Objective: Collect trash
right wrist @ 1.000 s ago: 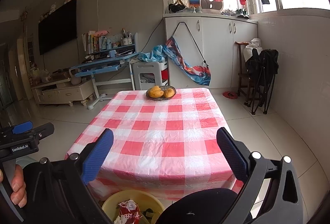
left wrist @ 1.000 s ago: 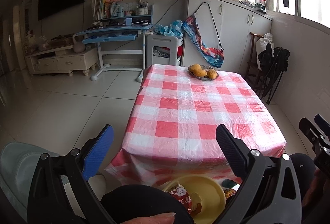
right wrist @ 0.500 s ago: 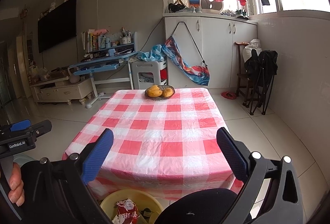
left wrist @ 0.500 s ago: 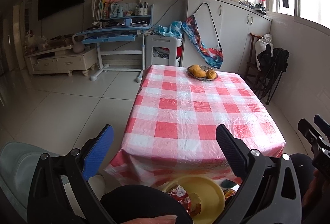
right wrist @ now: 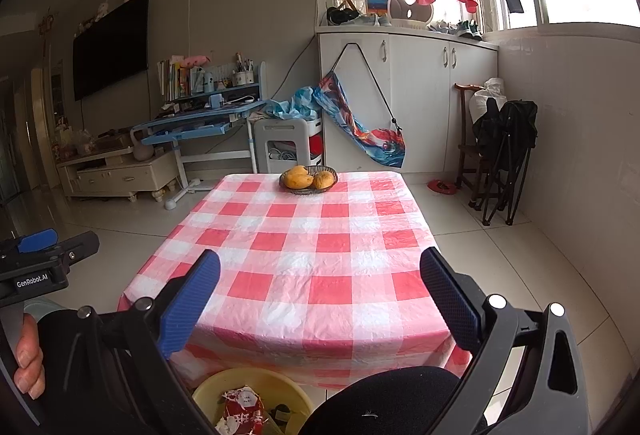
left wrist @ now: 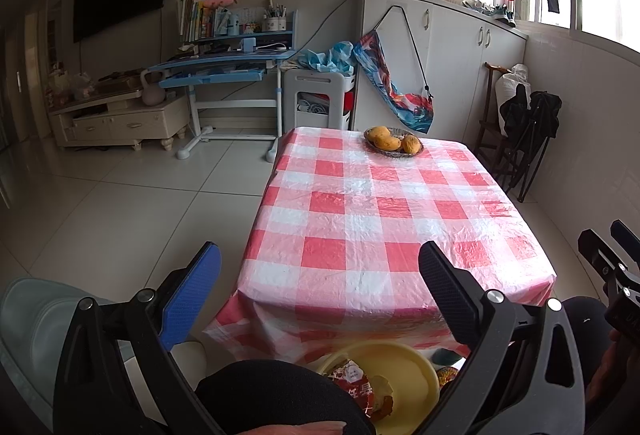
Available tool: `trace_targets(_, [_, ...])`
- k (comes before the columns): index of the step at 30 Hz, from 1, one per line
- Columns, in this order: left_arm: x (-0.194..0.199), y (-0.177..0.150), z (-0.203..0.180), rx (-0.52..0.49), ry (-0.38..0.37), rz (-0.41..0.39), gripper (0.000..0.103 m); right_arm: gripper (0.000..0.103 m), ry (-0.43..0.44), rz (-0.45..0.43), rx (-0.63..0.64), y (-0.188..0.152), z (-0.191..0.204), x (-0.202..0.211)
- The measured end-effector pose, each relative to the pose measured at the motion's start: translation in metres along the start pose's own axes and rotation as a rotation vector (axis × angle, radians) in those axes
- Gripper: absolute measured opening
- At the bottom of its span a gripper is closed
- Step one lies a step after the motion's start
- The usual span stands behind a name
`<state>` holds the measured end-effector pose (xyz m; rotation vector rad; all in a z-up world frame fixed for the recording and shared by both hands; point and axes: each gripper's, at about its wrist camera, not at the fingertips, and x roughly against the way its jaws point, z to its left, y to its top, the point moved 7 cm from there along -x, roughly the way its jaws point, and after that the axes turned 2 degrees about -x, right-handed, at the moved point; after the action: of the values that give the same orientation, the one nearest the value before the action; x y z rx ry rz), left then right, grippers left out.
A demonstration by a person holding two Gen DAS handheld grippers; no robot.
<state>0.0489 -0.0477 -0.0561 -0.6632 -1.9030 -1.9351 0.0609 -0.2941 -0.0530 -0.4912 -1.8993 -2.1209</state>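
A yellow bin [left wrist: 404,367] sits on the floor at the near end of the table, with a red snack wrapper [left wrist: 354,387] and other scraps inside. My left gripper [left wrist: 320,291] hovers open and empty above the table's near edge. The right wrist view shows the same yellow bin [right wrist: 256,383] and red wrapper [right wrist: 242,407] low in the middle, partly hidden by a dark knee. My right gripper [right wrist: 320,295] is also open and empty over the near edge. No trash shows on the checked tablecloth [left wrist: 380,219].
A basket of mangoes [right wrist: 308,179] stands at the far end of the table. Folded chairs [right wrist: 504,155] lean by the right wall. A blue desk [left wrist: 224,67] and a white cart [left wrist: 316,95] stand behind. A pale green seat [left wrist: 32,323] is at my lower left.
Both views shift only slightly. Both grippers stay open and empty above the near end of the table.
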Motion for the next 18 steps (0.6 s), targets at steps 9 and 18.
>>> trace_targets(9, [-0.0002, 0.0, -0.0004, 0.0, 0.001, 0.0, 0.095, 0.096, -0.001, 0.0, 0.002, -0.0002, 0.0007, 0.0002])
trace_targets(18, [-0.0003, -0.0001, -0.0012, -0.003, 0.002, -0.001, 0.095, 0.096, -0.001, 0.001, 0.004, -0.0004, 0.0021, 0.0003])
